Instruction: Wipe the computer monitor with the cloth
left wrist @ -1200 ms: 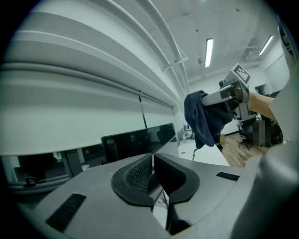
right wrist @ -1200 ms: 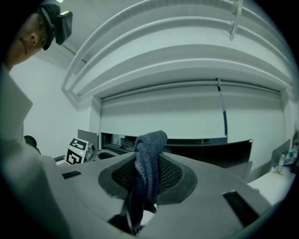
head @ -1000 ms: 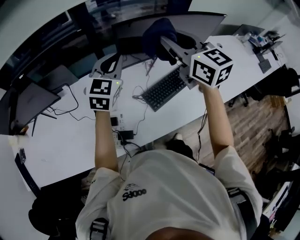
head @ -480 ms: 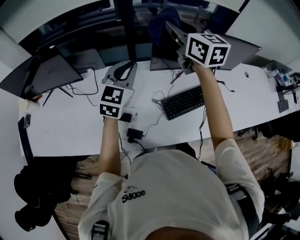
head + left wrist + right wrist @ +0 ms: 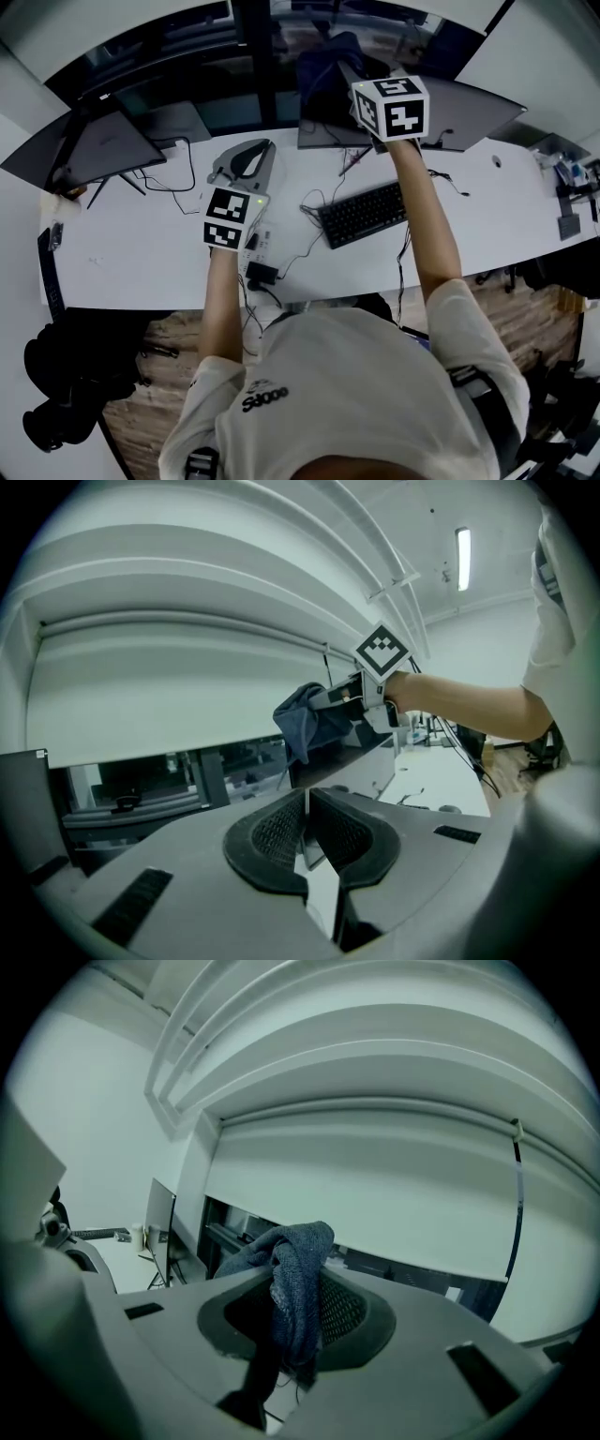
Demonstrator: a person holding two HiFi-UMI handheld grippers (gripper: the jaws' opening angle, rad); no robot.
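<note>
Above the far edge of the table (image 5: 141, 253), the right gripper (image 5: 345, 75) is clamping the cloth (image 5: 323, 54) near the monitor (image 5: 469, 108). The left gripper (image 5: 246, 161) is hovering with its jaws together, empty. Flat, even strokes would probably be serving best.

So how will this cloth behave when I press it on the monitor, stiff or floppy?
Probably floppy: the dark blue cloth droops in folds over the right gripper pinching it. Likely light, since a small pinch carries the bunch. Its knitted-looking surface probably grips rather than slides on the monitor.
</note>
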